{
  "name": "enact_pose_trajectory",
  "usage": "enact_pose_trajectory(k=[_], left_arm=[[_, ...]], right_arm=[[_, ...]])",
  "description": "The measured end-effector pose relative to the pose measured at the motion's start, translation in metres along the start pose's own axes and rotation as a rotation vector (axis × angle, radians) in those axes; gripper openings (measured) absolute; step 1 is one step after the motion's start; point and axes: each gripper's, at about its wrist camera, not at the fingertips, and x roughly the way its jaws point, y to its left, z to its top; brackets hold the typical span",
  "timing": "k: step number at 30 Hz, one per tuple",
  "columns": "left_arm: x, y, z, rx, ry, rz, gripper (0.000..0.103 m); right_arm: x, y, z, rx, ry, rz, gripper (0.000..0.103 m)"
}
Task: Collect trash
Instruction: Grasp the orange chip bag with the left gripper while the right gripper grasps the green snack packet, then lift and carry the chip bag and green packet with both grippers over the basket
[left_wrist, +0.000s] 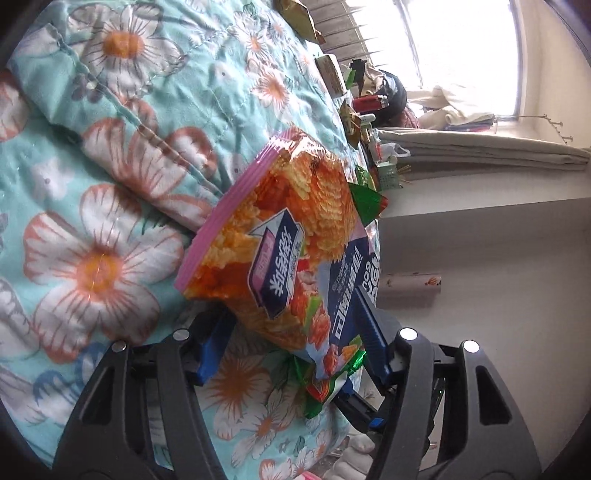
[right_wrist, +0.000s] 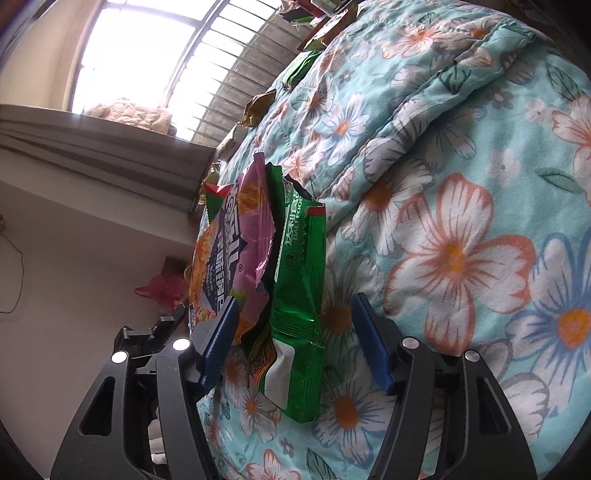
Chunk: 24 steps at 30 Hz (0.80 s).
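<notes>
Two wrist views of a bed covered by a floral quilt (left_wrist: 110, 155), both strongly rolled. Left wrist view: the left gripper (left_wrist: 295, 332) stands partly open, its blue fingers (left_wrist: 216, 343) flanking the near end of an orange snack bag (left_wrist: 280, 236) with a pink sealed edge; the right-hand finger lies against the bag's blue panel, the left-hand finger just beside its orange edge, and whether the pads press cannot be told. A green wrapper (left_wrist: 325, 384) shows under the bag's near end. Further wrappers (left_wrist: 299, 16) lie along the quilt's far edge, towards the window (left_wrist: 461, 48). Right wrist view: the right gripper (right_wrist: 295, 332) is likewise partly open around a green wrapper (right_wrist: 299, 280) lying on the quilt (right_wrist: 461, 184); the left-hand finger (right_wrist: 219, 339) touches the orange-and-pink bag (right_wrist: 221, 258) beside the wrapper, while the right-hand finger stands clear of it over the quilt. Small wrappers (right_wrist: 258, 107) line the quilt's edge below the barred window (right_wrist: 147, 55).
</notes>
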Motion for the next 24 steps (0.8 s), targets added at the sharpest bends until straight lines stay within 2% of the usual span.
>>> enact_pose_trajectory(k=[2,4,5,7,8,9,15,21,24], left_arm=[[0.003,-0.003,0.004,0.014,-0.020,0.059,0.044],[0.009,-0.004,0.007,0.016,-0.025,0.089,0.039],[0.009,-0.005,0.008,0.016,-0.030,0.088,0.036],[0.008,-0.007,0.009,0.031,-0.035,0.075,0.028],[0.006,-0.009,0.008,0.038,-0.036,0.067,0.022],[0.003,-0.012,0.007,0.045,-0.036,0.051,0.021],[-0.018,-0.042,0.001,0.146,-0.049,-0.068,0.007],[-0.015,-0.086,-0.010,0.240,-0.045,-0.150,0.005],[0.000,-0.111,-0.023,0.290,-0.011,-0.172,0.004]], right_arm=[[0.001,-0.001,0.001,0.005,-0.001,-0.006,0.055],[0.003,-0.005,0.002,0.021,0.001,-0.004,0.042],[0.004,-0.007,0.003,0.033,0.004,0.011,0.039],[0.004,-0.013,0.001,0.066,0.011,0.046,0.028],[0.002,-0.016,0.000,0.078,0.010,0.060,0.026],[0.000,-0.019,-0.001,0.090,0.009,0.080,0.024],[-0.025,-0.034,-0.004,0.135,-0.018,0.199,0.022],[-0.069,-0.056,-0.010,0.171,-0.082,0.270,0.021],[-0.105,-0.069,-0.009,0.172,-0.152,0.287,0.021]])
